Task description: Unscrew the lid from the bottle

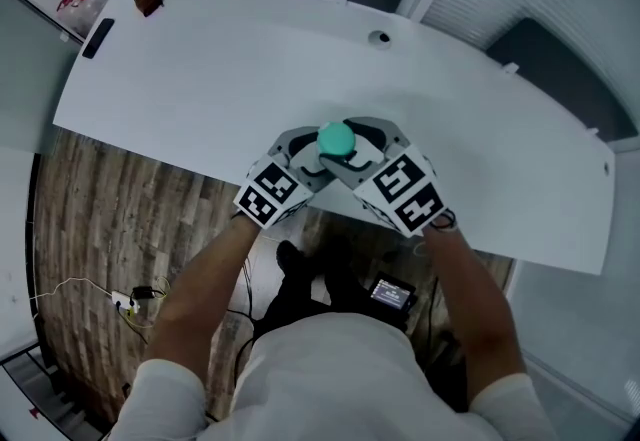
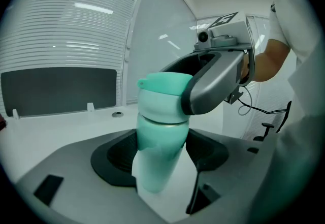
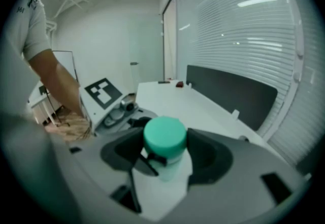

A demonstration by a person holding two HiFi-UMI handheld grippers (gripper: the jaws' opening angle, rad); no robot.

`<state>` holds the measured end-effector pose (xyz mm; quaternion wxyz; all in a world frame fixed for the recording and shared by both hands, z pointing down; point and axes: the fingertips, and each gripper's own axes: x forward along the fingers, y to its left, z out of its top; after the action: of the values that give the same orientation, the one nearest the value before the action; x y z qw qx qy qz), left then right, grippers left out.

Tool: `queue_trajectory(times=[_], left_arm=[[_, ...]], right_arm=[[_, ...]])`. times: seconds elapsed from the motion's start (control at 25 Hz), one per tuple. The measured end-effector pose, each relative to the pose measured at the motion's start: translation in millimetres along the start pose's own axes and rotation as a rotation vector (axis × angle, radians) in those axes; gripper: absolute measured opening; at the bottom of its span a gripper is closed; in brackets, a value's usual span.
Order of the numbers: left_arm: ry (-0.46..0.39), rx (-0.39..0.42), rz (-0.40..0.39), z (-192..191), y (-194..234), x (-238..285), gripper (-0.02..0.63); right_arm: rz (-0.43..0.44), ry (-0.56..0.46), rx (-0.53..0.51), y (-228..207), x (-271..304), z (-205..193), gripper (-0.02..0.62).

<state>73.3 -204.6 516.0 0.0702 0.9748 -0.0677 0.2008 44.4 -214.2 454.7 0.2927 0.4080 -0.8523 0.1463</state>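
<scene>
My left gripper (image 1: 305, 157) hugs the bottle (image 2: 157, 159); my right gripper (image 1: 358, 149), from four o'clock, pinches the lid (image 3: 164, 135). Twist slowly.

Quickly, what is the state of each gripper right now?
Left gripper: closed, holding the bottle by its body.
Right gripper: closed on the lid.

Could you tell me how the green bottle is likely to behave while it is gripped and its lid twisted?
The bottle looks smooth and round, so it may spin in the left tongs. It looks like plastic, probably light and stiff enough. The lid, round and plain-sided, could slip in the right tongs.
</scene>
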Motion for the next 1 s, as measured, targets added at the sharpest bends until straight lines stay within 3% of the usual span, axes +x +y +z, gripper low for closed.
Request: queue_trajectory(times=[0.16, 0.36, 0.52, 0.72, 1.0], left_arm=[[0.001, 0.019, 0.024, 1, -1, 0, 0.313], [-0.026, 0.011, 0.226, 2, 5, -1, 0.313], [-0.04, -0.022, 0.312, 4, 10, 3, 0.313], [-0.034, -0.032, 0.293, 3, 9, 3, 0.313], [-0.022, 0.004, 0.206, 2, 6, 1, 0.313]], right_arm=[[-0.046, -0.003, 0.045, -1, 0, -1, 0.282], [-0.174, 0.001, 0.145, -6, 0, 0, 0.282], [-0.252, -0.008, 0.207, -8, 0, 1, 0.283], [-0.259, -0.015, 0.214, -7, 0, 0, 0.282], [-0.161, -0.023, 0.121, -3, 0, 1, 0.282]])
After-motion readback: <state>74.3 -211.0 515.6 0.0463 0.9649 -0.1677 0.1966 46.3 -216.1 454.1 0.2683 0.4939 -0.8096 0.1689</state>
